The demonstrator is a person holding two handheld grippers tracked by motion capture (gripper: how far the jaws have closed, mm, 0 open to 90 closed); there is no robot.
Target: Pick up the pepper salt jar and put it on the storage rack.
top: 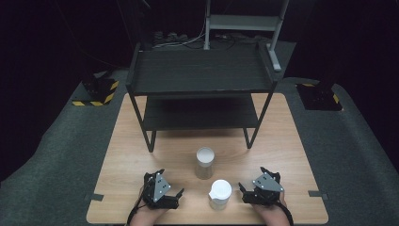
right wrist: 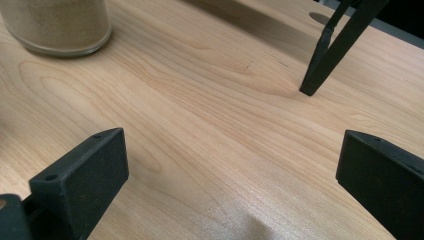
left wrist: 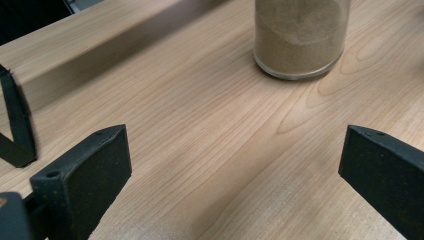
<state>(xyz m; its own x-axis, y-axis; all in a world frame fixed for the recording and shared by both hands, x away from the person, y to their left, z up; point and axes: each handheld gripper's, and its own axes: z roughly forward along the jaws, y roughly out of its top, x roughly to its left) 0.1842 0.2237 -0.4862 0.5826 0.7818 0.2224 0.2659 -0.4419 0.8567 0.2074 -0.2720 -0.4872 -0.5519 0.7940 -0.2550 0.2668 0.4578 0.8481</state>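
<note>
Two jars upright, both my grippers wide open, holding nothing.
Centre frame: far jar (top: pixel 205 163) and near jar (top: pixel 219 193) stand vertical between my left gripper (top: pixel 160 190) and right gripper (top: pixel 261 187).

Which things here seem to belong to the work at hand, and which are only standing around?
Likely part of the work:
- far jar, holding sandy powder
- near jar, white lid
- black shelf rack
- left hand-held gripper and right hand-held gripper, both open

Only standing around:
- grey metal frame behind the table
- cables on the floor
</note>
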